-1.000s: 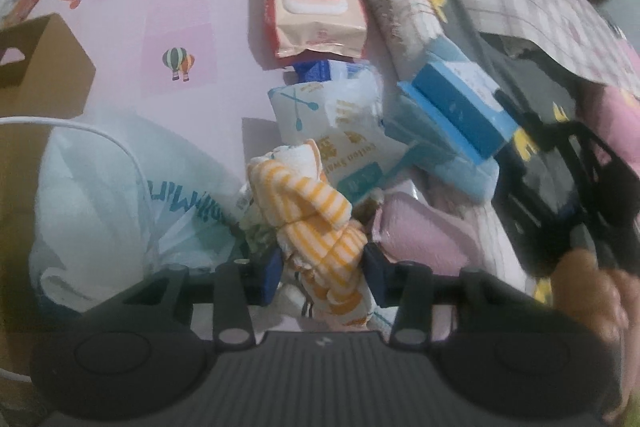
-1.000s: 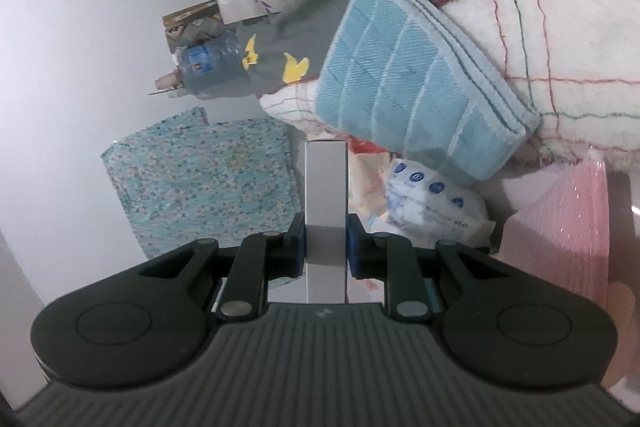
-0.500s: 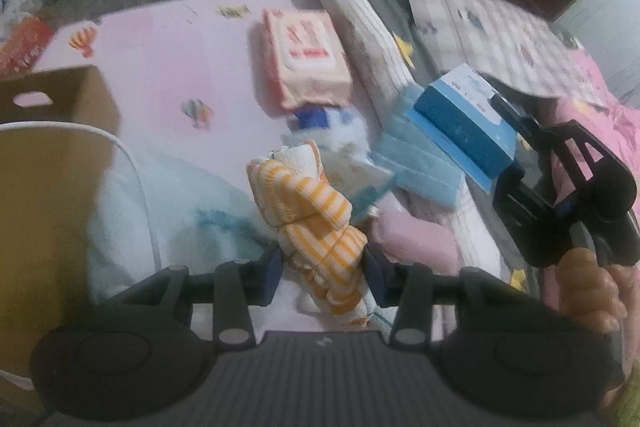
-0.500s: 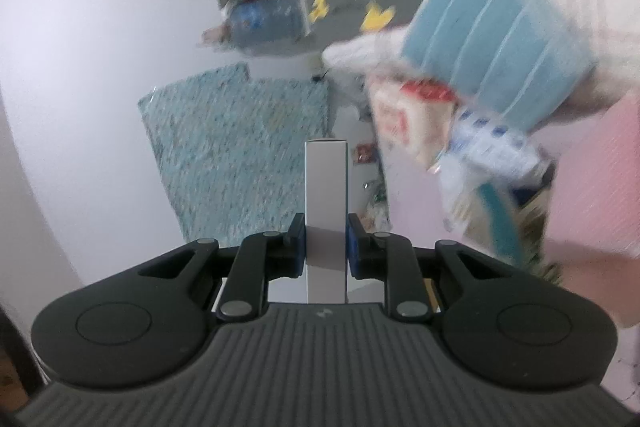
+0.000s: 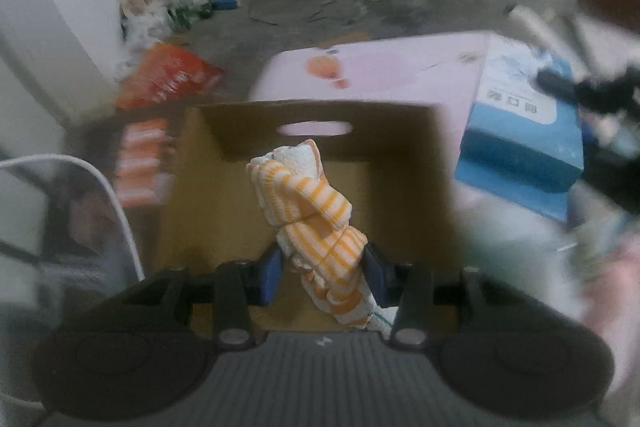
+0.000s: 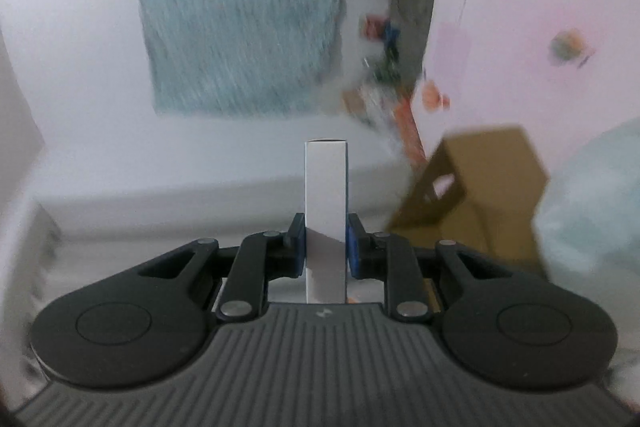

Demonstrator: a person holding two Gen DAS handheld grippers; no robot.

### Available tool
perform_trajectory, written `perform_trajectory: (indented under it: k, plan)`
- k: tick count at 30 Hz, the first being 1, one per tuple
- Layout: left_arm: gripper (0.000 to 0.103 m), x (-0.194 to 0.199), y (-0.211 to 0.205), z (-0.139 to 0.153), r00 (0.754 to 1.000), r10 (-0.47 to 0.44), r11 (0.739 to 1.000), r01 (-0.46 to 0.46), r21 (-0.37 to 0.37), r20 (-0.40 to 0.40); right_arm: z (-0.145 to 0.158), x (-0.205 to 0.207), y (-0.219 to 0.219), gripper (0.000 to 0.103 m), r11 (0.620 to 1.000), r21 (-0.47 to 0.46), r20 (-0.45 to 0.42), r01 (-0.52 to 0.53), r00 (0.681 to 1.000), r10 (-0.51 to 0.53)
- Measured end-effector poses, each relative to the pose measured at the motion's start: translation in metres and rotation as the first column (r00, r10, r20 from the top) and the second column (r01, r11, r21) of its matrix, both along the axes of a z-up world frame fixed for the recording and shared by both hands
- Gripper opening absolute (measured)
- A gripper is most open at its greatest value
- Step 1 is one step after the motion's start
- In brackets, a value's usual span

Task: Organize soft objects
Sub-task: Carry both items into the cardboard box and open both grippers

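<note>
Striped sock bundle (image 5: 316, 223) between left claw (image 5: 322, 269) pads

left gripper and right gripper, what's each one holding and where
Left gripper pinches the orange-striped cloth bundle near its lower end; right gripper clamps the blue box by its narrow end.
</note>
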State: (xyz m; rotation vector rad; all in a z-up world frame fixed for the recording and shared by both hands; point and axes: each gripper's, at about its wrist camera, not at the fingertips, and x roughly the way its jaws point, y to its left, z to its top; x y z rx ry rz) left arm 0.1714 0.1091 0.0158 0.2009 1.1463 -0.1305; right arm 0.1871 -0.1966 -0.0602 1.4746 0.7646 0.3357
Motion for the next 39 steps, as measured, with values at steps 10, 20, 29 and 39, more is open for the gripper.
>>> perform_trajectory:
  k: [10, 20, 29, 39]
  plan:
    - [0.045, 0.062, 0.046, -0.080, 0.989, -0.145, 0.982, 0.147, 0.119, -0.024, -0.013, 0.098, 0.150, 0.019, 0.846, -0.397, -0.165, -0.355, 0.935, 0.315]
    - [0.046, 0.090, 0.035, -0.124, 0.954, -0.293, 0.926, 0.298, 0.231, -0.057, -0.054, 0.143, 0.176, 0.019, 0.724, -0.475, -0.308, -0.500, 0.865, 0.396]
    - [0.050, 0.097, 0.033, -0.144, 0.950, -0.306, 0.909, 0.310, 0.279, -0.061, -0.100, 0.168, 0.188, 0.019, 0.746, -0.418, -0.336, -0.518, 0.851, 0.403]
    - [0.053, 0.091, 0.036, -0.135, 0.959, -0.279, 0.919, 0.281, 0.276, -0.048, -0.118, 0.161, 0.199, 0.021, 0.755, -0.392, -0.340, -0.525, 0.846, 0.411]
